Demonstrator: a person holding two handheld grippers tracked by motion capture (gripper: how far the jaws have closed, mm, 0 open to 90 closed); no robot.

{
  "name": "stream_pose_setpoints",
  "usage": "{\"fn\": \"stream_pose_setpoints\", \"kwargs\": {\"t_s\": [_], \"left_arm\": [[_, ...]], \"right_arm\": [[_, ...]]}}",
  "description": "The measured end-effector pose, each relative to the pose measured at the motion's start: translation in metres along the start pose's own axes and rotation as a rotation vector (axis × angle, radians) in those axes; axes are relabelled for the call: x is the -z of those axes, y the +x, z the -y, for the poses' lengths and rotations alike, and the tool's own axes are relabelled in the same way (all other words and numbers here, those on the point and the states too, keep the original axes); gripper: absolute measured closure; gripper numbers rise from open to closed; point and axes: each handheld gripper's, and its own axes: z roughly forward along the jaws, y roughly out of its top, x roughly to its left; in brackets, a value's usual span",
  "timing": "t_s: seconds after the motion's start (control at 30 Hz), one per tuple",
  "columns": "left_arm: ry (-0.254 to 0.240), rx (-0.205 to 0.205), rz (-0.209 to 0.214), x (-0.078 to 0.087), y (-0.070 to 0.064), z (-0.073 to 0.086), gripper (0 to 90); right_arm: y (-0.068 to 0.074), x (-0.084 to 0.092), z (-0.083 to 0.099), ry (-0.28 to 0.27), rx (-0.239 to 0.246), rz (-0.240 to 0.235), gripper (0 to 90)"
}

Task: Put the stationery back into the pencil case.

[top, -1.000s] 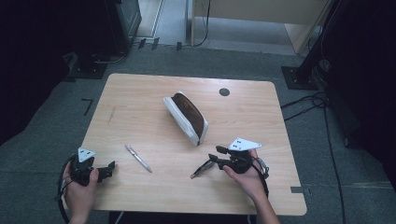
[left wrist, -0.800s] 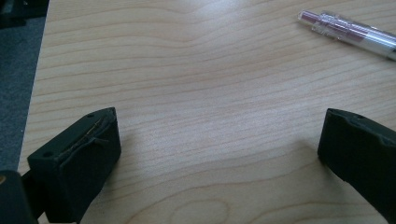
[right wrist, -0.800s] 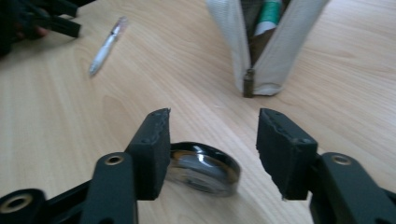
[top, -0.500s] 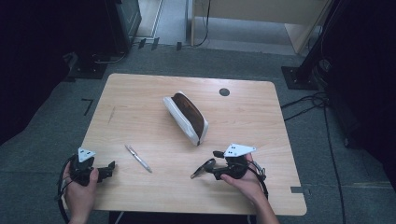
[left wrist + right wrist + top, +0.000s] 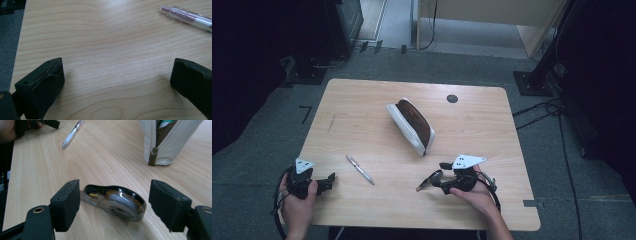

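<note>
High view: on the table (image 5: 357, 107), left gripper (image 5: 329, 179) at the near left corner, pen (image 5: 360, 169) just beside it, open pouch (image 5: 411, 126) mid-table. Right gripper (image 5: 434, 175) low near the front edge, right of the pen; dark shape at its jaws too small to tell apart.

Left gripper view: jaws wide apart over bare wood, nothing between. Pen cut off at the upper right edge.

Right gripper view: tape dispenser (image 5: 117, 203) flat on the table between the jaws, which have just been opening. Left pad at or against its narrow tip, right pad clear of the round end, so released, not gripped. Probably light, stiff and hollow; glossy clear shell likely slippery. Best taken across the flat sides or at the wide round end, not the tapered tip, and squeezed gently. Tip hidden behind the left pad; underside unseen; pouch contents mostly cut off at the top.
</note>
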Motion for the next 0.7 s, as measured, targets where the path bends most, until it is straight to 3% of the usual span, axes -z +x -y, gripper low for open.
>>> {"fn": "stream_pose_setpoints", "kwargs": {"t_s": [0.47, 0.7], "left_arm": [[0.000, 0.000, 0.000, 0.0000, 0.0000, 0.0000, 0.0], [0.000, 0.000, 0.001, 0.0000, 0.0000, 0.0000, 0.0]], "right_arm": [[0.0027, -0.0069, 0.0039, 0.052, 0.054, 0.019, 26.8], [0.0044, -0.0075, 0.0050, 0.058, 0.076, 0.040, 34.2]]}}
